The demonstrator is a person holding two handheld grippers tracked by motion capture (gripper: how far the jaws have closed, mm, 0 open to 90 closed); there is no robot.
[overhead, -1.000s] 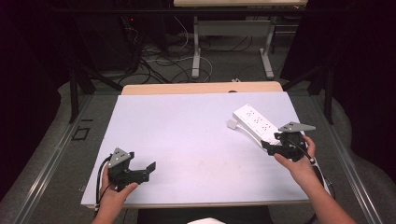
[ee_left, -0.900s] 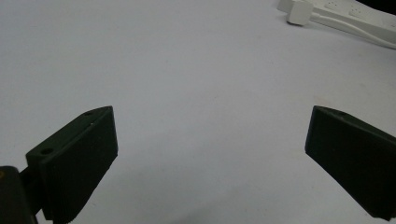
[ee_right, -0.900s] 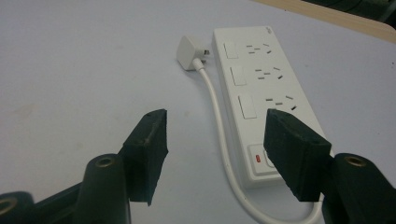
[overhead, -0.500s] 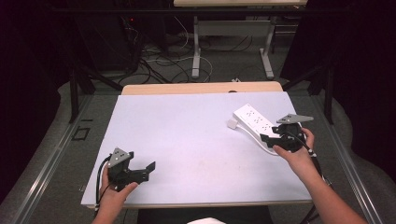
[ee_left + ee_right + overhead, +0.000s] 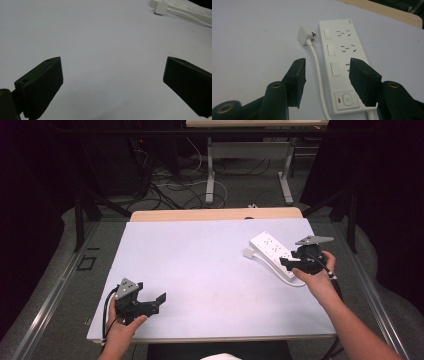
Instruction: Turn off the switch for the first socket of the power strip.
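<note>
No readable wording on the table's white power strip

The power strip (image 5: 343, 67) bears one legible sign: a power symbol on the round button of its switch (image 5: 346, 99), at the 6 o'clock end of the strip in the right gripper view, with a small red indicator (image 5: 339, 101) at the button's 9 o'clock. A tiny mark at the strip's 12 o'clock corner is too small to read.

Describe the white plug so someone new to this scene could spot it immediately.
On the pale table, look to the right side, where a white power strip lies. The plug lies unplugged on the table beside the strip's far end, a small white block with metal prongs, joined to the strip's thin white cord.
</note>
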